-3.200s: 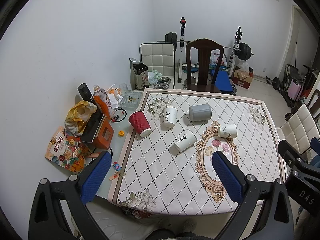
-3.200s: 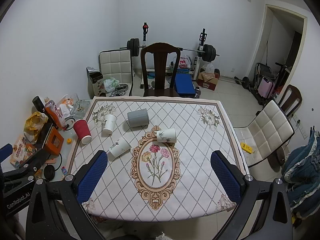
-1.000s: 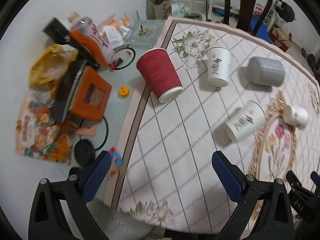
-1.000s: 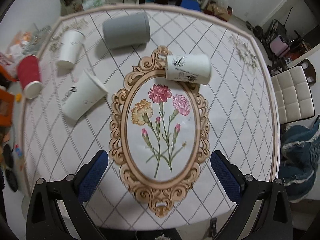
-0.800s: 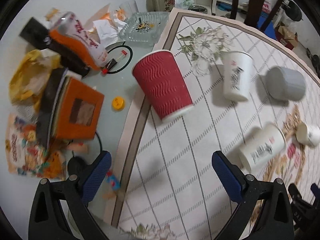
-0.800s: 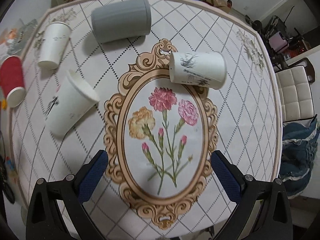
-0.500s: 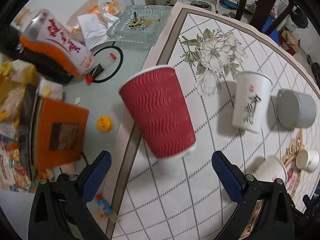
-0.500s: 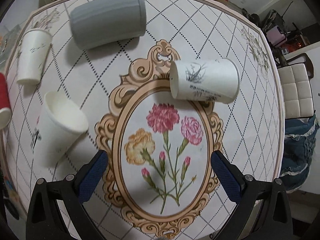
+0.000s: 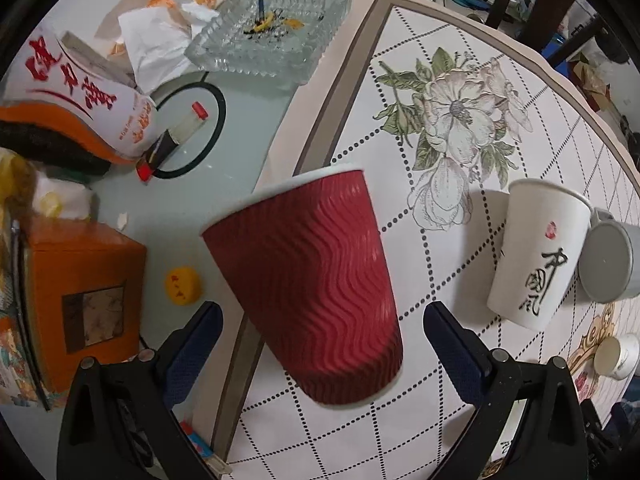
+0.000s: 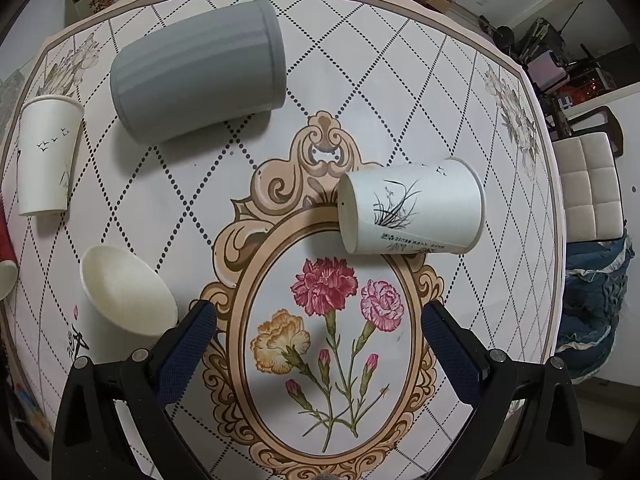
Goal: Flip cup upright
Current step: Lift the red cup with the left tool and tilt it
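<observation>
A red ribbed paper cup (image 9: 316, 276) stands upside down at the tablecloth's left edge. My left gripper (image 9: 322, 330) is open, its blue pads either side of the cup's lower part, not touching. A white cup with grass print (image 10: 412, 208) lies on its side on the oval flower frame. My right gripper (image 10: 318, 330) is open and empty above the flowers, short of that cup. A grey cup (image 10: 200, 72) lies on its side. A white cup with birds (image 10: 46, 152) lies at the left. Another white cup (image 10: 124, 292) lies with its mouth toward me.
Left of the cloth are a glass ashtray (image 9: 268, 28), an orange box (image 9: 80, 296), a snack bag (image 9: 76, 96) and a yellow cap (image 9: 183, 285). A white cup with calligraphy (image 9: 536, 252) lies right of the red cup. A white chair (image 10: 592, 188) stands off the table's right edge.
Both grippers have dropped toward the table. The left has closed in on the red cup, now between its fingers. The right has neared the grass-print cup.
</observation>
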